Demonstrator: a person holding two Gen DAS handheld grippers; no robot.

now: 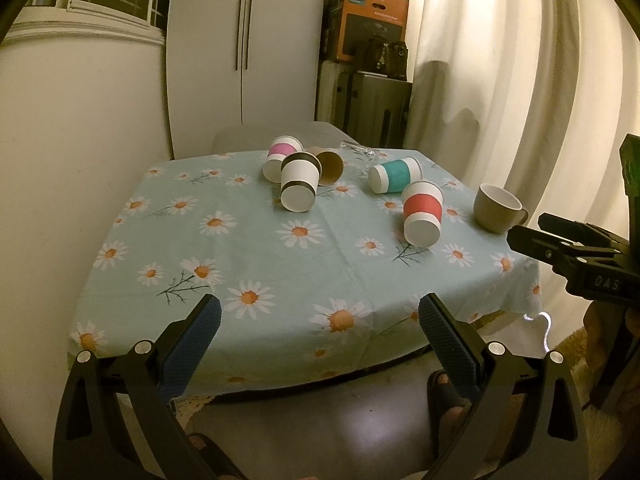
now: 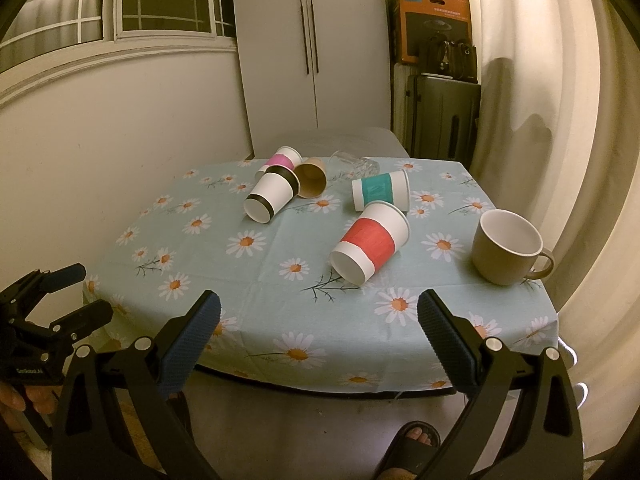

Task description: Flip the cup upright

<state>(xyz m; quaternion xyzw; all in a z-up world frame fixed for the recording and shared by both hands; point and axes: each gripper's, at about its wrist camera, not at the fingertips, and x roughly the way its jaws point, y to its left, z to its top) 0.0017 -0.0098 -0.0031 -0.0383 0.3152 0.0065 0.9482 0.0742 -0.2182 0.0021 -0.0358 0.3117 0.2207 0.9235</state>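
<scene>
While both grippers hang short of the worktop (image 2: 248, 320), fingers spread and holding nothing, no cup is yet engaged. Red-banded cup (image 2: 370, 242): on its side near the front, base toward the viewer, likeliest first pick. Mug (image 2: 506, 248): already upright at right. Right gripper (image 2: 319, 308) sees the left gripper (image 2: 70, 296); the left wrist view shows both the left gripper (image 1: 320, 308) and the red-banded cup (image 1: 423, 214).

White wardrobe (image 2: 276, 52), curtains (image 2: 532, 80), window (image 2: 120, 0).
</scene>
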